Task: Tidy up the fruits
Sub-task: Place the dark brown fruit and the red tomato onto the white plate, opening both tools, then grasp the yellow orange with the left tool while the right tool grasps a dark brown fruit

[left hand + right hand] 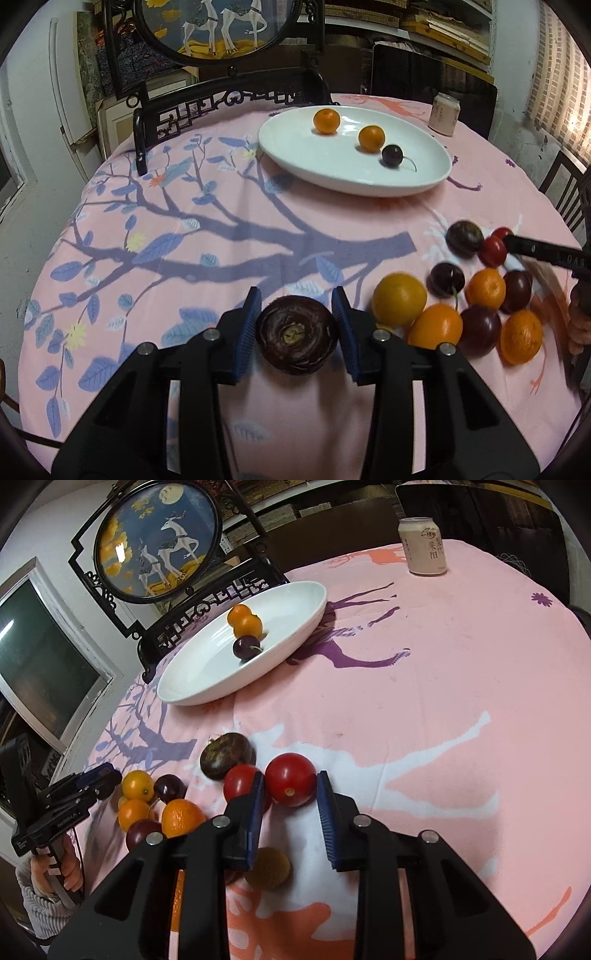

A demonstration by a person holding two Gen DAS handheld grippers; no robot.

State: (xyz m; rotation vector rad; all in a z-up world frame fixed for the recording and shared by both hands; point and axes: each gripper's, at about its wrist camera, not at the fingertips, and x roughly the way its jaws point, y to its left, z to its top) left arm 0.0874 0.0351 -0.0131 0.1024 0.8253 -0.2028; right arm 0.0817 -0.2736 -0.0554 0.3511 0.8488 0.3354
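A dark ribbed round fruit (pixel 296 334) is clamped by the left gripper (pixel 297 332), a glossy red round tomato (pixel 290 779) by the right gripper (pixel 290 805).

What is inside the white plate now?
The white plate holds three fruits: two small oranges and one dark cherry with a stem. Nothing covers them; the rest of the plate is bare.

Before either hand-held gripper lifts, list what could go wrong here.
1. The left hand-held gripper is shut on a flat dark round fruit; squeezing could bruise it.
2. The right hand-held gripper pinches one red tomato, and a second tomato touches the finger's outer side, so lifting may send it rolling.
3. The white plate holds loose round fruit that a dropped piece might scatter.
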